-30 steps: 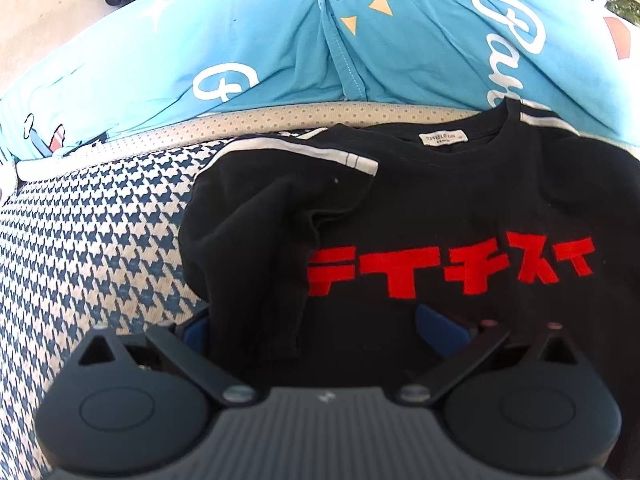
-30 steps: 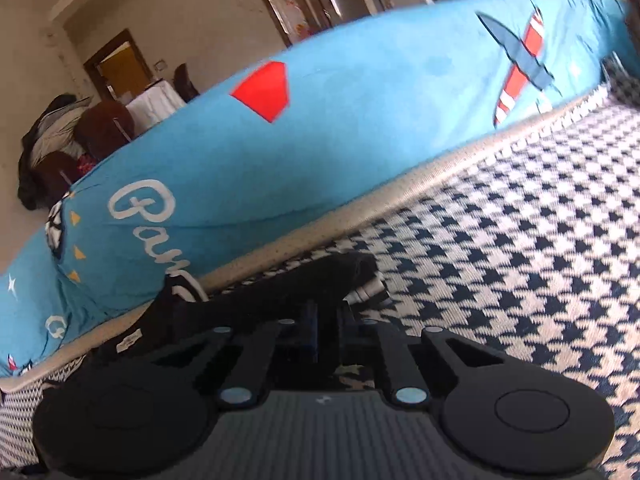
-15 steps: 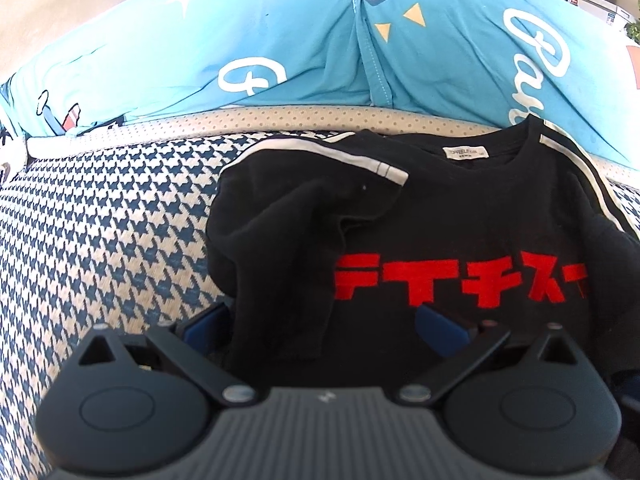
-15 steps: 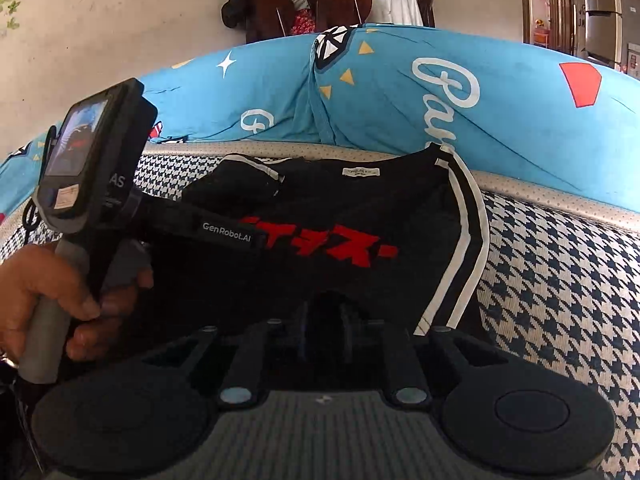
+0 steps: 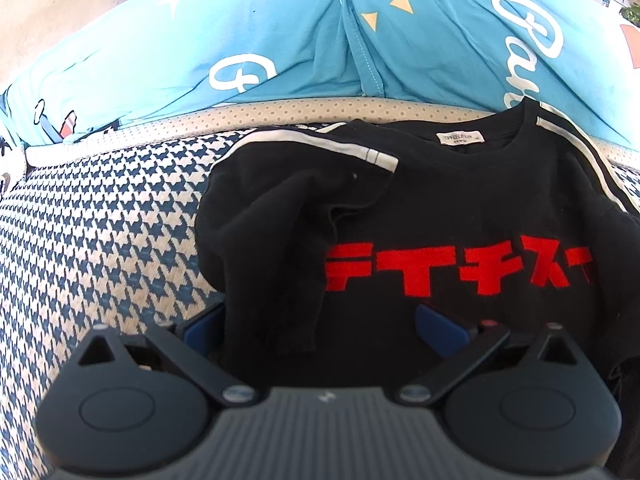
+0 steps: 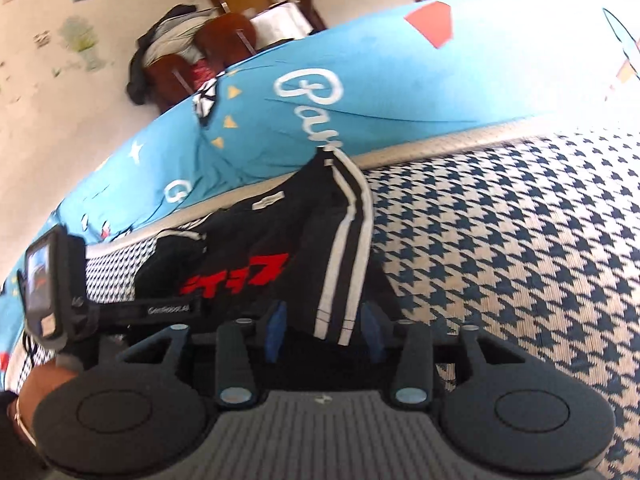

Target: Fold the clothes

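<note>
One black T-shirt lies face up on the houndstooth cover, its collar and neck label pointing to twelve o'clock in the left wrist view, toward the blue quilt — so its long axis runs from the viewer straight away to the quilt. One line of red characters crosses the chest from nine to three o'clock. The sleeve at ten o'clock is folded in over the chest, its white stripe lying slantwise; the other sleeve, with two white stripes, lies turned inward along the shirt's three o'clock side.

Two grippers are at work. The left gripper sits at the hem, its blue pads spread wide with the folded-in sleeve's cloth hanging between them, neither pad pressing on it. The right gripper has its jaws opening, the striped sleeve end lying between the blue pads; they look loose on it. One hand grips the left tool's handle at eight o'clock in the right wrist view.

The collar nearly touches the beige dotted border under the quilt — no spare room there. At nine and three o'clock the patterned cover stretches wide and bare.
</note>
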`<state>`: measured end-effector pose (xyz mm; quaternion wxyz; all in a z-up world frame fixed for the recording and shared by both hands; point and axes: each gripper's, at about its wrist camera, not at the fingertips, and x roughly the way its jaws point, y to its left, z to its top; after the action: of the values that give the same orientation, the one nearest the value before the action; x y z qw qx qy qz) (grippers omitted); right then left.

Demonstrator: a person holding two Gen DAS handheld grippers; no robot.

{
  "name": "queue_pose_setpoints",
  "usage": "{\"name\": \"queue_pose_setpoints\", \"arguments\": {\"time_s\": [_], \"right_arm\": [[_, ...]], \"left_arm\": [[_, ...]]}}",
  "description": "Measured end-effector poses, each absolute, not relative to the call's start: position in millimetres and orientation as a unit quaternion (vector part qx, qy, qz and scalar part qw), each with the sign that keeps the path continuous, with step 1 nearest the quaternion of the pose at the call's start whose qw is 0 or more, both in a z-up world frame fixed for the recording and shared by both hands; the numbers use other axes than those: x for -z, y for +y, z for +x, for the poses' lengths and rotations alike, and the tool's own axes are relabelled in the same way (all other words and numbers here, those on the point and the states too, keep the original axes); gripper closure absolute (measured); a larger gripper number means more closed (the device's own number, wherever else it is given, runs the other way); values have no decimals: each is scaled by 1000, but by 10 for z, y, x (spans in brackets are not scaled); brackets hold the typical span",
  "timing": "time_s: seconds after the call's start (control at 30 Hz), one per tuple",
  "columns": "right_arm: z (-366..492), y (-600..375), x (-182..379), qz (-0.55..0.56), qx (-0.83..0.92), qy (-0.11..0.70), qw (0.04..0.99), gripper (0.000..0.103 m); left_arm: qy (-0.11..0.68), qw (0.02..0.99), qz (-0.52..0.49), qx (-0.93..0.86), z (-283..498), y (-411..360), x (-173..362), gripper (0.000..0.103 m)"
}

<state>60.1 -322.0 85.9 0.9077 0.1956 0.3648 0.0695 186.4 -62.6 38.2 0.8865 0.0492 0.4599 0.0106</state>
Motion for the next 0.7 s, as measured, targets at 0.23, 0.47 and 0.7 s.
{"name": "queue_pose_setpoints", "arguments": {"time_s": [0.23, 0.47, 0.7], "right_arm": [[716, -3225, -698, 236, -60, 377, 894, 54], [774, -3149, -632, 225, -44, 368, 901, 81], [716, -3139, -714, 211, -39, 346, 913, 96]], "left_arm": [[458, 887, 50, -8, 1860, -605, -377, 0], [457, 888, 51, -7, 1859, -610, -375, 0], [456, 888, 52, -8, 1854, -608, -369, 0]]}}
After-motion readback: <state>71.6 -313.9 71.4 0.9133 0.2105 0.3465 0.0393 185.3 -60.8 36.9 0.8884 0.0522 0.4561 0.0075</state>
